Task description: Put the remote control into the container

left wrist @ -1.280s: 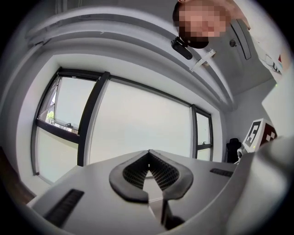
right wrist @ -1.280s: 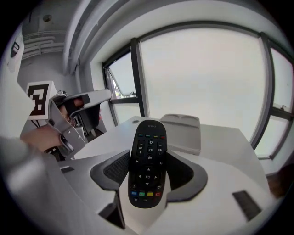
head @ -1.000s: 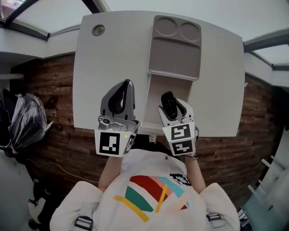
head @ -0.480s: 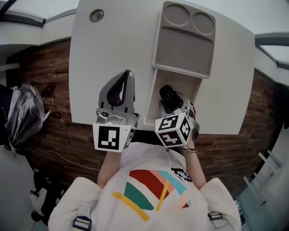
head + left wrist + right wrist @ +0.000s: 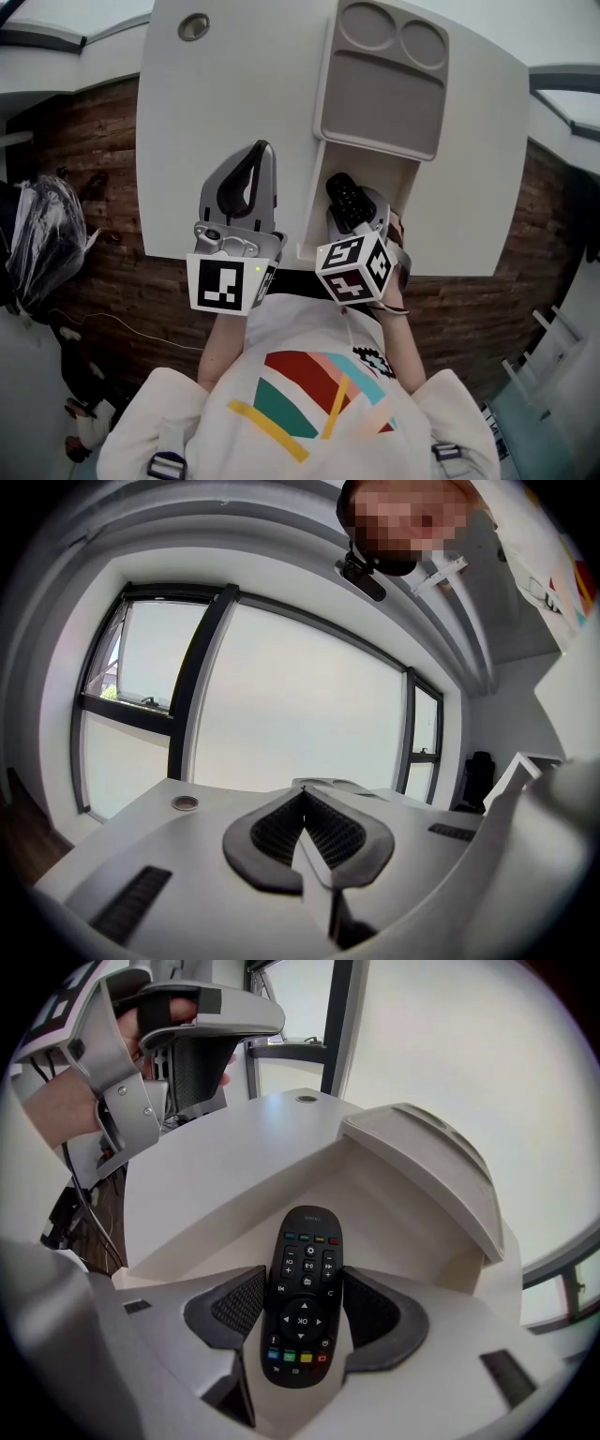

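Stage: carrying, unplaced | remote (image 5: 302, 1288): clamped in right claw (image 5: 305, 1314), poised over uncovered container (image 5: 384, 1213) | left claw (image 5: 302, 829): closed, empty, over worktop (image 5: 234, 94) | remaining, likely: lowering in, releasing

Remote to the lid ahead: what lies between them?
Only the container's bare floor, clear in the right gripper view; the right tool clamps the remote.

Person wears cream top (image 5: 309, 412) with red, teal, yellow stripes; left gripper (image 5: 261, 150) and right gripper (image 5: 349, 208) are grey-white (dark ribbed pads (image 5: 281, 832)), each with black-and-white marker cube (image 5: 225, 286).
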A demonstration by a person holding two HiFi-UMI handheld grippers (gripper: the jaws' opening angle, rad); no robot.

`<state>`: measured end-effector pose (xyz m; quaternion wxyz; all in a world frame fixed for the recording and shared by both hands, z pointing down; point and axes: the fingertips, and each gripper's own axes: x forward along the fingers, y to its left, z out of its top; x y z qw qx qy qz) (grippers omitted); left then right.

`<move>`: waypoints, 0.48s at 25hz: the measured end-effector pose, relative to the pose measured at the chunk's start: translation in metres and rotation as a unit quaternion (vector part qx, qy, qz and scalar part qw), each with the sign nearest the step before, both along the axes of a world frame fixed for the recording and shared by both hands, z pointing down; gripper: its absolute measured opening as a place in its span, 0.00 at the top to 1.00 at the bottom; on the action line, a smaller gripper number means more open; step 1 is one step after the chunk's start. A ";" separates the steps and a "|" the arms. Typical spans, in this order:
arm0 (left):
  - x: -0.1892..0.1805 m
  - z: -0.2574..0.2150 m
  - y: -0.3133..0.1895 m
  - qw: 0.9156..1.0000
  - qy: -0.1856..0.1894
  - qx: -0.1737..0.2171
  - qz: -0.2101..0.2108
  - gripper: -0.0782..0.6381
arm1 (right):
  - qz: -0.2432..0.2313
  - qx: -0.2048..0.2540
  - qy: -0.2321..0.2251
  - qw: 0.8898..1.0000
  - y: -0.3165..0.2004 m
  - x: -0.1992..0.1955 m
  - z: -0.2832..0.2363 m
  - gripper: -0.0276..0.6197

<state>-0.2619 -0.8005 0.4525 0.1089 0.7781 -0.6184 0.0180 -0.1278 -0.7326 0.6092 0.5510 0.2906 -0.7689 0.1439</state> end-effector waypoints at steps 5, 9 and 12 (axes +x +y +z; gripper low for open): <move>-0.004 -0.006 -0.001 1.000 0.001 0.009 0.000 0.88 | 0.003 0.020 -0.006 1.000 -0.004 -0.002 0.000 0.57; -0.007 -0.018 0.005 1.000 -0.001 0.022 0.001 0.88 | 0.014 0.017 -0.050 0.999 -0.002 -0.012 -0.013 0.57; -0.010 -0.030 0.008 0.999 -0.002 0.035 -0.003 0.88 | 0.023 0.033 -0.078 0.996 -0.005 -0.016 -0.036 0.57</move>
